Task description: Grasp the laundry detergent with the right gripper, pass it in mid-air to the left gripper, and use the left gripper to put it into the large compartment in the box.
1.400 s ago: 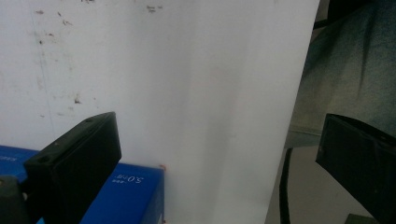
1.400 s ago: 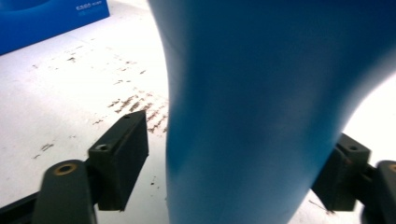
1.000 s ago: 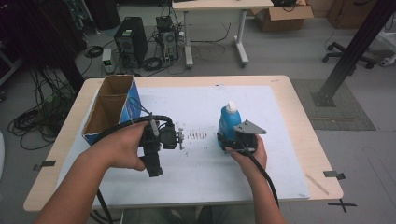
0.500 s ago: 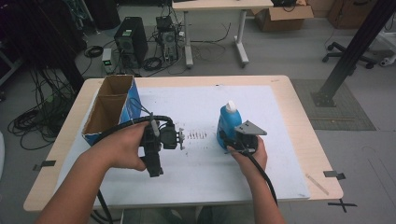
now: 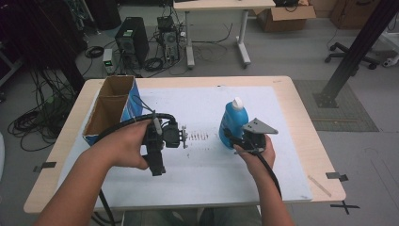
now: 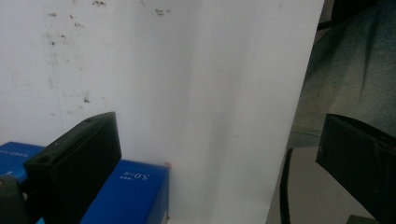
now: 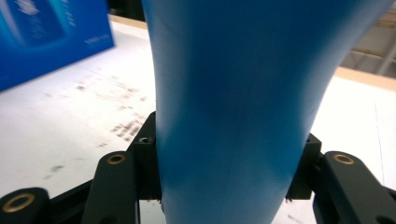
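On the table a white sheet covers most of the top, and an open box, blue outside and bare cardboard inside, stands at the sheet's left edge. Near the middle of the sheet, toward its right side, stands the bottle, upright and apart from the box.

Your right gripper is clenched on the bottle's lower body; in the right gripper view the jaws press flat against both flanks of the bottle, and its base looks to be resting on the sheet. Your left gripper sits left of the bottle over a patch of dark scuff marks, jaws spread wide with nothing between them.

The step looks like carrying the bottle to the box. Your grip is low on a tall thing, so lift straight up first and keep the wrist level, or the top may swing. Clear the box's wall before moving over it, and lower the bottle base first into a compartment. Keep the left gripper near the box to steady it if it slides.

The bottle is glossy bright blue plastic, wide at the shoulder, narrowing toward your jaws, with a small white cap.
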`<move>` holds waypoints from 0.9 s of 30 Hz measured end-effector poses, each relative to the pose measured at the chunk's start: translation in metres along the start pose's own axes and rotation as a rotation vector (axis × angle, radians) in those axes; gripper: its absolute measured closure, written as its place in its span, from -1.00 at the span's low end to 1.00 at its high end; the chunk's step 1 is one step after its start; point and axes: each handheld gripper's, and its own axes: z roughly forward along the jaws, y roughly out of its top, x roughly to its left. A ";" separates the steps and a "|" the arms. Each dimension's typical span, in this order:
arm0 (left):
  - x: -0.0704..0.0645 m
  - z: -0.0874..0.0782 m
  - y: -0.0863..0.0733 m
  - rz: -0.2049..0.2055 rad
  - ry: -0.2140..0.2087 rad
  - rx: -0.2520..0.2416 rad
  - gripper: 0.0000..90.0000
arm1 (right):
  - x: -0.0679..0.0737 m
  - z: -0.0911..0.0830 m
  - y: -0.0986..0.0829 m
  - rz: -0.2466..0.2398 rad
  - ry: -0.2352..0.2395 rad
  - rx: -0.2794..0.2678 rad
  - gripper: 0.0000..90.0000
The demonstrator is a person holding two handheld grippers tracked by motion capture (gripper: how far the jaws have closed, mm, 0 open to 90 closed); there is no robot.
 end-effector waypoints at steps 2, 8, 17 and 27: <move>0.001 -0.002 0.001 0.003 0.002 0.000 -1.00 | -0.003 -0.007 0.007 -0.009 0.040 -0.010 0.01; 0.003 -0.010 0.004 0.000 0.006 -0.017 -1.00 | -0.013 -0.022 0.024 -0.071 0.179 -0.017 0.00; 0.006 -0.026 0.010 0.003 0.022 -0.028 -1.00 | -0.018 -0.036 0.040 -0.204 0.440 -0.018 0.00; 0.009 -0.041 0.019 0.012 0.023 -0.035 -0.99 | -0.009 -0.039 0.048 -0.317 0.620 0.015 -0.01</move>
